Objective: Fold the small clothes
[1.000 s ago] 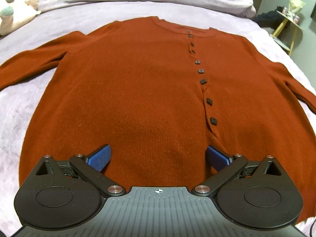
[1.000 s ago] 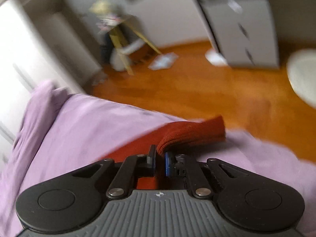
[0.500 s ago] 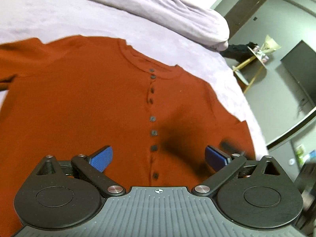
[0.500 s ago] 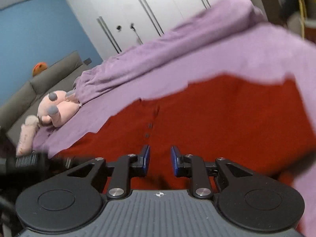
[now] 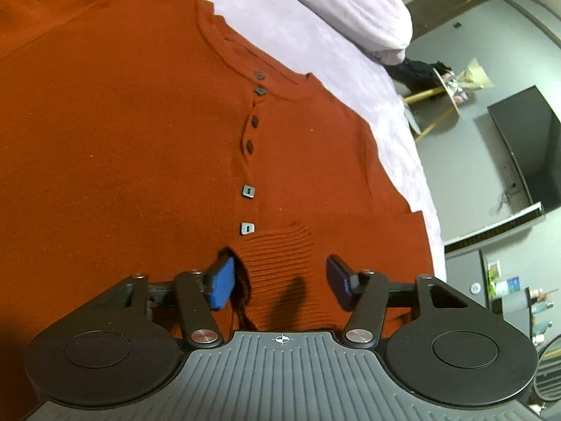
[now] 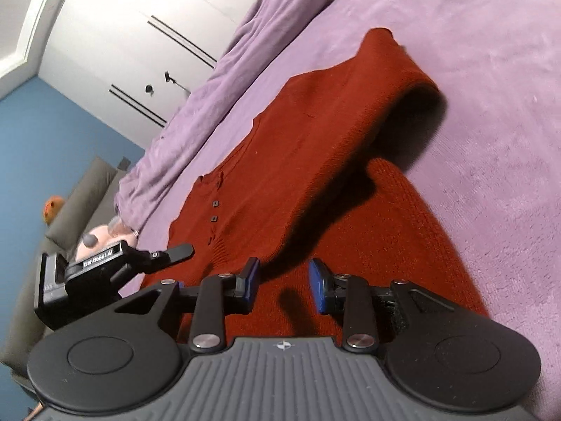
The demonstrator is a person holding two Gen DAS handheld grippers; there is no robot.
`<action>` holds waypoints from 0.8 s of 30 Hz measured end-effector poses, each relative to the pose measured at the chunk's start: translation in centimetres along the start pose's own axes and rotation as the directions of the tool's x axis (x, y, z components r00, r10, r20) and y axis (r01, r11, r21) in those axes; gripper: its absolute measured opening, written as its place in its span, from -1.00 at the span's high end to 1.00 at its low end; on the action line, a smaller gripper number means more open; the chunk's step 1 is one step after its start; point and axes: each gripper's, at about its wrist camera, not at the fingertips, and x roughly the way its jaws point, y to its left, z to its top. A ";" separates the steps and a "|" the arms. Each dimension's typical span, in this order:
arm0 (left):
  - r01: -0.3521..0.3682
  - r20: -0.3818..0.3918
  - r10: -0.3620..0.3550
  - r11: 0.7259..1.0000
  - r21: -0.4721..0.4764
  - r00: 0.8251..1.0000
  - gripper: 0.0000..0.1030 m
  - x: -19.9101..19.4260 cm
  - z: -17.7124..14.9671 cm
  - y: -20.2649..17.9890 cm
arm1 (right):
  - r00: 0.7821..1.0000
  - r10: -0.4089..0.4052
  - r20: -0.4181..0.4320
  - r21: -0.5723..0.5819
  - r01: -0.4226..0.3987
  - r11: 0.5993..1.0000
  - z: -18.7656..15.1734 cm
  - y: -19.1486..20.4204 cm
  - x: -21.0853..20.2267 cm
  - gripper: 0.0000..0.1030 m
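Note:
A rust-orange buttoned cardigan (image 5: 133,147) lies flat on the lilac bed cover; it also shows in the right wrist view (image 6: 315,161). Its right sleeve is folded in over the body, and the ribbed cuff (image 5: 280,266) lies by the button line. My left gripper (image 5: 280,280) is open, its fingers on either side of that cuff. My right gripper (image 6: 283,287) is open and empty above the folded sleeve (image 6: 413,231). The left gripper's body (image 6: 91,273) shows at the left of the right wrist view.
The lilac bed cover (image 6: 491,70) runs to the right, with a bunched duvet (image 5: 343,3) at the head. A pink plush toy (image 6: 94,242) lies at the far side. A side table (image 5: 445,94) and a dark TV (image 5: 526,151) stand beyond the bed's edge.
My right gripper carried the sleeve over the body, opened and let it go. My left gripper moved toward the cardigan's right side and now straddles the cuff, its fingers closer together.

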 end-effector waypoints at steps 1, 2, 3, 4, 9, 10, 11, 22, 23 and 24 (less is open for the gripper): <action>-0.007 0.001 0.007 1.000 0.003 1.000 0.01 0.1 0.1 -0.1 | 1.000 -0.003 0.000 -0.003 0.003 1.000 0.0 0.1 0.1 0.42; -0.023 0.000 0.023 1.000 0.010 1.000 0.22 0.2 0.1 -0.3 | 1.000 -0.008 0.000 -0.013 0.008 1.000 -0.1 0.2 0.1 0.42; -0.043 -0.001 0.043 0.999 0.022 0.999 0.32 0.4 0.2 -0.5 | 1.000 -0.015 0.001 -0.025 0.015 1.000 0.0 0.6 0.2 0.41; -0.063 0.003 0.062 0.997 0.038 0.998 0.50 0.5 0.2 -0.9 | 1.000 -0.022 0.004 -0.036 0.022 0.999 -0.1 0.8 0.3 0.41; -0.029 0.007 0.028 0.998 0.061 1.000 0.85 0.2 0.7 -1.1 | 0.999 -0.045 0.011 -0.060 0.045 0.997 0.1 1.3 0.1 0.39; -0.032 0.019 0.030 0.996 0.082 0.999 0.86 0.0 0.9 -1.4 | 0.999 -0.051 0.013 -0.066 0.051 0.997 0.2 1.4 0.0 0.39; -0.047 0.037 0.043 0.992 0.121 0.998 0.86 -0.4 1.3 -2.0 | 0.998 -0.060 0.018 -0.073 0.061 0.995 0.3 1.5 -0.1 0.39; -0.439 0.350 0.324 0.835 0.332 0.879 0.83 -3.5 7.0 -2.4 | 0.961 -0.247 0.123 -0.212 0.269 0.940 2.9 3.0 1.3 0.25; -0.460 0.335 0.357 0.834 0.306 0.872 0.79 -2.9 7.2 -1.2 | 0.961 -0.247 0.123 -0.214 0.269 0.939 3.0 3.1 1.4 0.24; -0.453 0.305 0.369 0.847 0.277 0.878 0.72 -2.5 7.4 0.0 | 0.961 -0.249 0.125 -0.216 0.271 0.938 3.1 3.1 1.5 0.22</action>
